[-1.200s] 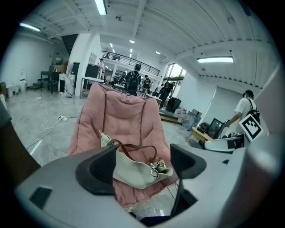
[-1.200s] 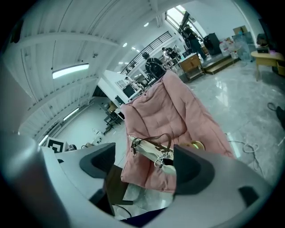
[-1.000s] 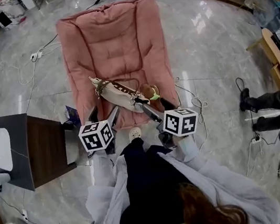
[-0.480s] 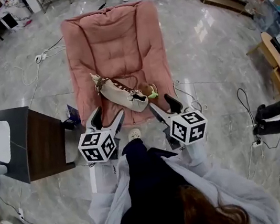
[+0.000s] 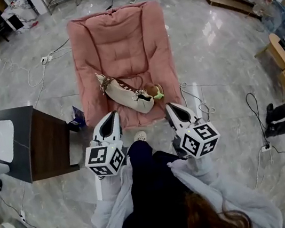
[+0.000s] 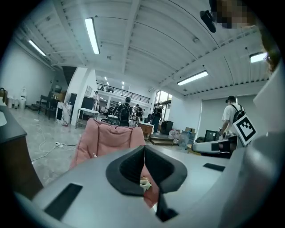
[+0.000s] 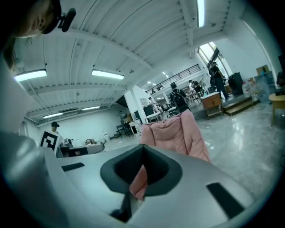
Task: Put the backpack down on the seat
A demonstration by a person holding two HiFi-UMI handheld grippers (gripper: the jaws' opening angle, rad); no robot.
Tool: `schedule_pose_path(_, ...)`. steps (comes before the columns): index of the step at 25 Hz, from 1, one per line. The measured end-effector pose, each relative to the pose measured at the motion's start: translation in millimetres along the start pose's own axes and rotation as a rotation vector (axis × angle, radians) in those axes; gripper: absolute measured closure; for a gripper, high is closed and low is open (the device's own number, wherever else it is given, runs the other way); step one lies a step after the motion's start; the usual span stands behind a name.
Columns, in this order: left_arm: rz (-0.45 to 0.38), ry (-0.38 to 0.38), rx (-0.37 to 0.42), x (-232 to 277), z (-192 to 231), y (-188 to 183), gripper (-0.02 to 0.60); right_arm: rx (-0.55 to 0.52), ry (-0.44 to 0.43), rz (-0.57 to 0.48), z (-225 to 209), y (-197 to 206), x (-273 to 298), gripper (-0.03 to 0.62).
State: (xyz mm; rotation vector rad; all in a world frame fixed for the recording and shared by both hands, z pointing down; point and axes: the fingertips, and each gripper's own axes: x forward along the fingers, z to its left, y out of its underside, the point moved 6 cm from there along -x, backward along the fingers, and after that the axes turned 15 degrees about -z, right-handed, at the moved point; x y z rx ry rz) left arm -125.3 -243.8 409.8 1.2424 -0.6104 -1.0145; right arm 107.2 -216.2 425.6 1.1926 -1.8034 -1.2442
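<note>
Change: both tools have drawn back from the backpack toward the person. Their jaws, apart a moment ago, have just been closing with nothing between them. The backpack has kept its place.
Backpack (image 5: 128, 93): lies flat and slantwise on the seat, near its front edge, with the strap across its top and a small green charm (image 5: 157, 95) at its right end.
Seat (image 5: 119, 39): a pink cushioned chair. The backpack covers only its front part and the rest is bare.
Left tool (image 5: 111, 115): clenched and empty, aimed at the chair's front edge, apart from the backpack.
Right tool (image 5: 171, 106): clenched and empty, likewise apart from the backpack.
Floor: cables (image 5: 200, 107) loop beside the chair's front right corner, near the right tool.
Task state: judged done, since the backpack rests on the seat and neither tool holds it.
Risk, sliding: the backpack sits close to the front edge, so a knock on the chair or a sagging cushion could tip it onto the floor.
Risk, snagging: a further reach with clenched jaws could catch the loose strap and drag the backpack forward.
Risk, tripping: a step back to the right could foul the cables.
</note>
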Motion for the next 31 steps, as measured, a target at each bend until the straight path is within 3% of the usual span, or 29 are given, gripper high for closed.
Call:
schedule_pose_path(5, 0.012, 0.037, -0.05, -4.4, -6.3, 7.6, 0.565, -0.055, 0.005, -0.026, -2.5, 0.3, -2.2, 0.586)
schedule_pose_path(9, 0.046, 0.046, -0.025, -4.0, -8.0, 13.3, 0.566, -0.125, 0.025, 0.018, -3.9, 5.0, 1.7, 0.588)
schedule_pose_path(19, 0.105, 0.026, -0.024, 0.5, -5.5, 27.4, 0.566, -0.084, 0.04, 0.044, -12.4, 14.1, 1.8, 0.588)
schedule_pose_path(31, 0.107, 0.023, -0.04, 6.2, -5.7, 28.0, 0.566, -0.066, 0.043, 0.051, -17.4, 14.2, 3.9, 0.588)
